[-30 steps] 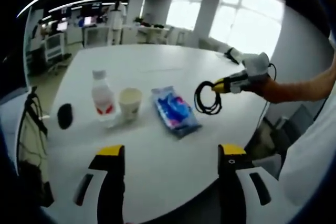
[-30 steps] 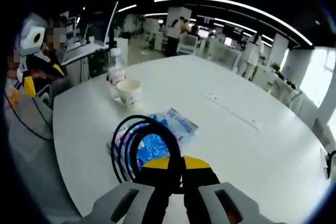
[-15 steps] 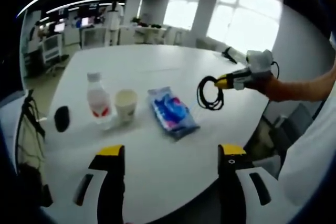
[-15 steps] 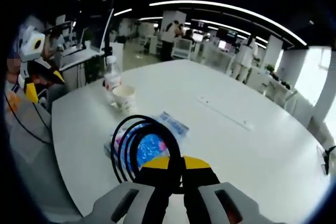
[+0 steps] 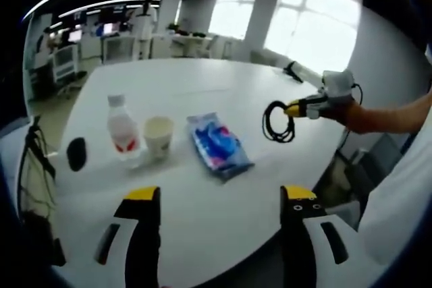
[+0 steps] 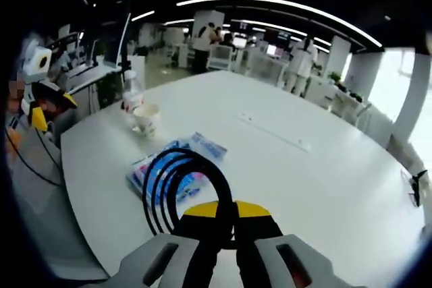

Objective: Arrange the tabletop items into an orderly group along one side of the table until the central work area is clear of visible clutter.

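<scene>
Behind cable coil (image 6: 183, 187), blue packet (image 6: 177, 170) partly hidden; right tongs (image 6: 226, 212) clamp coil

Both views look down across the white table (image 5: 202, 99) from opposite edges, sharing the blue packet (image 5: 217, 145) between.

On the white table (image 5: 202, 89) stand one clear plastic bottle (image 5: 120, 131) with a red label and one paper cup (image 5: 158, 136), and one blue wipes packet (image 5: 217, 145) lies there too. There is one small dark object (image 5: 76, 154), perhaps a mouse, too blurred to tell. One coiled black cable (image 6: 181, 185) hangs off the table.
</scene>
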Demonstrator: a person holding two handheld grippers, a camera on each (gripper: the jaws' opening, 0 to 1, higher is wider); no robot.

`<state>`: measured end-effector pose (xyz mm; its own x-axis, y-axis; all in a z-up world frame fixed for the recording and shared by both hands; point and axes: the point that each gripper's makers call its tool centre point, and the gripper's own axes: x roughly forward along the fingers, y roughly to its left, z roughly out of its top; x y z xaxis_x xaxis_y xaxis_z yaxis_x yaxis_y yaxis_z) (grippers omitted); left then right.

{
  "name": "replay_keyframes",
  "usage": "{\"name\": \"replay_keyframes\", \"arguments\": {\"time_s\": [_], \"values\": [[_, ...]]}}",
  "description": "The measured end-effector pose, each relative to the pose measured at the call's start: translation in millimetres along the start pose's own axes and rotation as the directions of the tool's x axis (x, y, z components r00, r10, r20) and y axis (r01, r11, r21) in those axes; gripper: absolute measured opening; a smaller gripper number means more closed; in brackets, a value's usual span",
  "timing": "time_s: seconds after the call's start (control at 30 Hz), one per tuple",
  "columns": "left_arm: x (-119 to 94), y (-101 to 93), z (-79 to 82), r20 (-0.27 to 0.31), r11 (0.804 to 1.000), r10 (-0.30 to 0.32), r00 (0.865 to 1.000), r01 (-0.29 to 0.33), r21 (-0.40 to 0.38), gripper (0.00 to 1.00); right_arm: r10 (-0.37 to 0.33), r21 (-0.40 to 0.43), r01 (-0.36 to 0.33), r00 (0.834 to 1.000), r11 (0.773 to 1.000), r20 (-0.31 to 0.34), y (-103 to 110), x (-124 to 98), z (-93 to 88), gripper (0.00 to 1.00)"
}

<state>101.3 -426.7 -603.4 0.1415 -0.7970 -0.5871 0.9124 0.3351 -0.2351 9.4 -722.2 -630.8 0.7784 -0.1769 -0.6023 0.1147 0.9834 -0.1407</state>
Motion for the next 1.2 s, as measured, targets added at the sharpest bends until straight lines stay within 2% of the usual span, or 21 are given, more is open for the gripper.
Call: {"name": "replay_keyframes", "arguments": {"time_s": [0.4,0.73,1.2], "values": [[8,-2.7,5.9,-0.010,1.000,-0.024,1.000,0.024,0.018,0.72,-0.039,0.068,0.042,0.998,0.997,-0.048,-16,-11,-25.6,0.03],[8,-5.8,3.9,-0.025,0.999,-0.025,0.999,0.026,0.021,0.72,-0.004,0.110,0.016,0.995,0.994,-0.100,-12,4,-42.4,0.03],[-5,7.3,-1.0,-0.019,1.000,0.026,1.000,-0.026,-0.006,0.72,0.058,0.193,-0.020,0.979,0.981,-0.196,-6,26,-69.4,0.04]]}}
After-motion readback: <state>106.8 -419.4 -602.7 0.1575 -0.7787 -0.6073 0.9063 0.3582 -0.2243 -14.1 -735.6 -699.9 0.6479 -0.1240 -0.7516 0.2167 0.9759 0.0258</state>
